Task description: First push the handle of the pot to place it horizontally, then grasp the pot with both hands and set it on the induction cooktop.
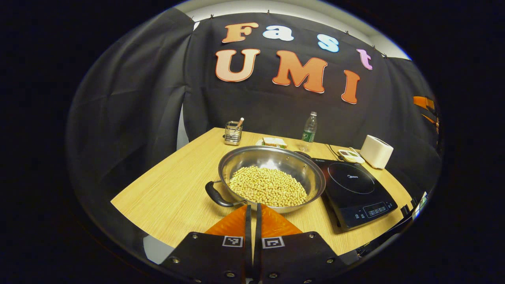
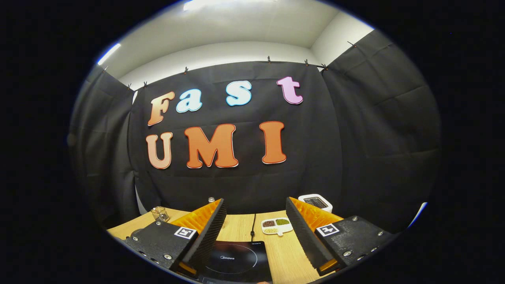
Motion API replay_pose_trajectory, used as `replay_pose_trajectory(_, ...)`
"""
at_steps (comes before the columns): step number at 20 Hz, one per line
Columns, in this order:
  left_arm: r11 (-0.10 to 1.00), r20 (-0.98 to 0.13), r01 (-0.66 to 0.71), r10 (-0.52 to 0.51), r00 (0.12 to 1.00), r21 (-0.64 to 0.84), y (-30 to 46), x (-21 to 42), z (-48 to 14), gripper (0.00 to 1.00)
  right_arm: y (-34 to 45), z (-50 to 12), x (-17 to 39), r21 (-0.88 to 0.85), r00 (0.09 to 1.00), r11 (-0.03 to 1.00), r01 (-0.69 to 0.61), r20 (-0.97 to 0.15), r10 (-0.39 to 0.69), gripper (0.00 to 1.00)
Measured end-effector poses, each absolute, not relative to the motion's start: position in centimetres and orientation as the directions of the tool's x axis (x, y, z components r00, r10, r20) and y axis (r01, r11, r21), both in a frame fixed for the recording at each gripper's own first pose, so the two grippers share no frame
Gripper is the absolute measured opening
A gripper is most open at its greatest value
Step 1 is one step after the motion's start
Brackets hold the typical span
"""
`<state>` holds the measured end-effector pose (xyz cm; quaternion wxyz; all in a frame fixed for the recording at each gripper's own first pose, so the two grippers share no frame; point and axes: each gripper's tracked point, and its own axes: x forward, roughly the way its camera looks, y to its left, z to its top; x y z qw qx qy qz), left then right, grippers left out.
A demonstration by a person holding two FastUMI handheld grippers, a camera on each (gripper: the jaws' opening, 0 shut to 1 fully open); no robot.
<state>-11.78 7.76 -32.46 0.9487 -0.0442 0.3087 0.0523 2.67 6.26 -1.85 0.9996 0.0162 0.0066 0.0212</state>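
My left gripper point(image 1: 252, 209), fingers pressed together, noses toward the black handle point(image 1: 216, 195) of the steel pot point(image 1: 272, 175) on the desk point(image 1: 165, 197), just left of the induction cooktop point(image 1: 357, 187). Loaded with pale beans point(image 1: 268, 185), the pot should feel heavy and slick; I'd grip its handles, not the rim. The right gripper view shows my right gripper point(image 2: 255, 221), spread wide, above the cooktop.

The pot point(image 1: 272, 165) is shiny polished metal, the desk point(image 1: 169, 193) matt pale wood grain, the induction cooktop point(image 1: 357, 189) glossy black glass, the booth wall matt cloth.
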Motion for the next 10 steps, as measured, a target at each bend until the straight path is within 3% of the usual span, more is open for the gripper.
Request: replay_pose_trajectory(10,0.977,-0.688,-0.202,0.104,0.718,-0.063,10.7,-11.3,-38.8,0.03,6.8,-3.2,2.9,-0.018,0.999,0.999,-0.035,-0.042,0.034,0.95)
